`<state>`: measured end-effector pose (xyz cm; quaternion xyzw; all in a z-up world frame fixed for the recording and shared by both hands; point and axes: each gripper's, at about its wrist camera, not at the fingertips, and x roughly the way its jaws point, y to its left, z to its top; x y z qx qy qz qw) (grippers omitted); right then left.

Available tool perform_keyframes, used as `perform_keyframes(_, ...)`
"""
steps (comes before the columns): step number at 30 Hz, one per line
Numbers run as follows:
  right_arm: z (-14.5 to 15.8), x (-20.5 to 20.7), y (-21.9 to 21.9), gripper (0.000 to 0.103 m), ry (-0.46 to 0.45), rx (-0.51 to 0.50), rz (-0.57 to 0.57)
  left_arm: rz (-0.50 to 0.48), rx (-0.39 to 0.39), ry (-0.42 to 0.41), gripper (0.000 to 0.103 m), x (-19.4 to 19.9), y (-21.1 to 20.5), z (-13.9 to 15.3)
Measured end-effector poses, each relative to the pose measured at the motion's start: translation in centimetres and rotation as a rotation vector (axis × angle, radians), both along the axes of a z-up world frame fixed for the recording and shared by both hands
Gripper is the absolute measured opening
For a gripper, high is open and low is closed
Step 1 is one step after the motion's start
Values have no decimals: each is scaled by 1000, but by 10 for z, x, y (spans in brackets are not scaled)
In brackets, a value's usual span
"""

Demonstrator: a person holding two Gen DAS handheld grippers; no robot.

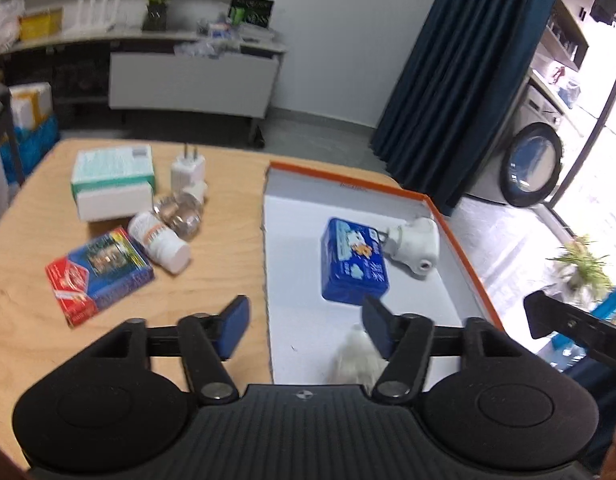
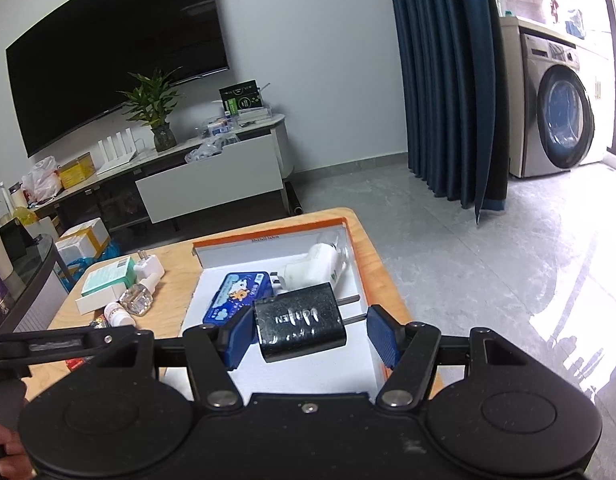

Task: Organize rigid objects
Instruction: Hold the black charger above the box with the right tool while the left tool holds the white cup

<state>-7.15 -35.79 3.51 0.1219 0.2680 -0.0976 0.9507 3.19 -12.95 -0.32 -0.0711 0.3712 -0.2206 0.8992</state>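
Observation:
An orange-rimmed white tray lies on the right half of the wooden table. It holds a blue tin and a white plug-in device. My left gripper is open and empty above the tray's near left edge; a white fluffy thing lies below its right finger. My right gripper is open over the tray. A black charger sits between its fingers, against the left pad and apart from the right one.
On the table's left lie a green-white box, a white charger, a clear glass bottle, a white pill bottle and a red-blue box. A TV stand and curtain stand beyond.

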Motion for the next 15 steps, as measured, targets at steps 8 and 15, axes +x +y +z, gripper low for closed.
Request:
perform_keyframes(8,-5,1,0,74,0,21,8,-164,121,-53,103,-20,-52,-15)
perform_keyframes(15,-5,-1,0,74,-2,29,0,-192,192,0,55,-1,-79,-54)
